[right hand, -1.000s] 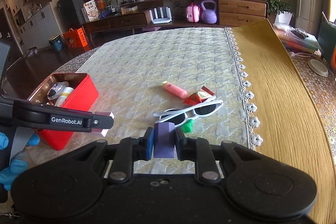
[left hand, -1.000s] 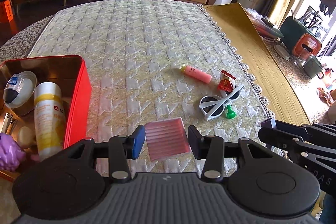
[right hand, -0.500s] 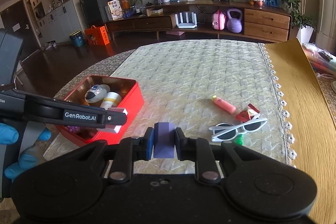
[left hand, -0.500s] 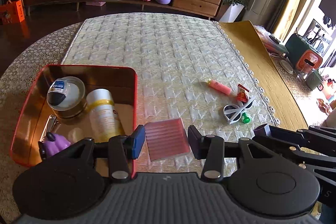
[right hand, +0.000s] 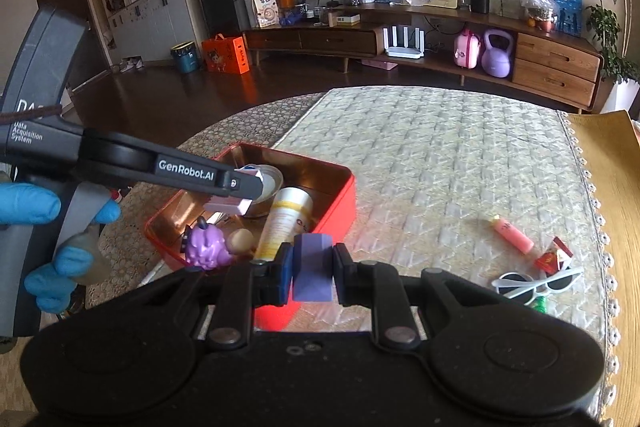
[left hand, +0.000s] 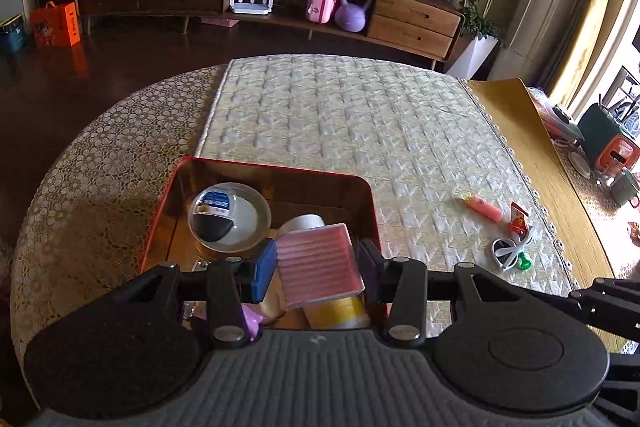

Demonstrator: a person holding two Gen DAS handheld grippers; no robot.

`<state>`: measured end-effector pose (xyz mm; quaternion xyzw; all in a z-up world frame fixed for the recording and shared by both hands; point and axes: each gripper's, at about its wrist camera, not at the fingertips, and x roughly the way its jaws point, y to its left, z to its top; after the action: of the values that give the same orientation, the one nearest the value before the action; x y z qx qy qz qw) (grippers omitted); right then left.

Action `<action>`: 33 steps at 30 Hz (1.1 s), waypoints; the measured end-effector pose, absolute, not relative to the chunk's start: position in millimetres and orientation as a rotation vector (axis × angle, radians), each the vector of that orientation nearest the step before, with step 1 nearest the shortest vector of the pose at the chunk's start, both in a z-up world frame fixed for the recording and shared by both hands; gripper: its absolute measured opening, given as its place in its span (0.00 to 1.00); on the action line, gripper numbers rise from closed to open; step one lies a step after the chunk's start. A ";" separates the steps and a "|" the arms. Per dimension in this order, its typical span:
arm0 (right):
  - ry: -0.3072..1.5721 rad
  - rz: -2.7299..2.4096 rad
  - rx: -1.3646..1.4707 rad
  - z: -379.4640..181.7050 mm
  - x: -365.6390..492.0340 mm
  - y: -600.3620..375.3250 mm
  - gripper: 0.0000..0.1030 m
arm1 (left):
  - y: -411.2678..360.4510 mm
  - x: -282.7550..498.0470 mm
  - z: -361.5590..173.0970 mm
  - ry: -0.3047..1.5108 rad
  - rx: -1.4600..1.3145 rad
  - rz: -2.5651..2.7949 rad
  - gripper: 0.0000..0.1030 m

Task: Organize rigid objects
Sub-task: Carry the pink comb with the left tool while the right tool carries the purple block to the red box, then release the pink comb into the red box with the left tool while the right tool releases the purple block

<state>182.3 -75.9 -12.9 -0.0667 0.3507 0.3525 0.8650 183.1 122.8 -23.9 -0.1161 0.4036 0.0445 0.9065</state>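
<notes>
The red tin (left hand: 372, 203) looks like glossy metal, its inner walls coppery and mirror-like. A ribbed, translucent pink plastic piece (left hand: 318, 269) has a smooth sheen. The quilted cloth (left hand: 360, 131) is matt and padded, with a lace-like cover (left hand: 100, 171) beside it. The white sunglasses (right hand: 536, 283) are shiny plastic; the purple block (right hand: 312, 267) looks matt.

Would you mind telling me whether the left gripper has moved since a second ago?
Yes. The left gripper, holding the pink ribbed box, has moved left from the quilted mat to above the red tin.
</notes>
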 end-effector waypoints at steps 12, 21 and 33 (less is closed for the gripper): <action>0.781 0.808 -0.187 -33.8 190.7 -8.7 0.19 | 165.7 213.4 -43.0 0.853 -0.262 0.148 0.43; 0.803 0.827 -0.254 -56.5 200.6 28.3 0.19 | 166.8 240.8 -53.2 0.857 -0.217 0.130 0.43; 0.809 0.834 -0.304 -74.6 196.9 46.0 0.19 | 162.2 260.2 -78.1 0.907 -0.178 0.114 0.43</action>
<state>196.9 46.0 -74.6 -0.1429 0.3805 0.3924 0.8251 260.2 162.2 -78.1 -0.0856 0.4373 0.0549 0.8936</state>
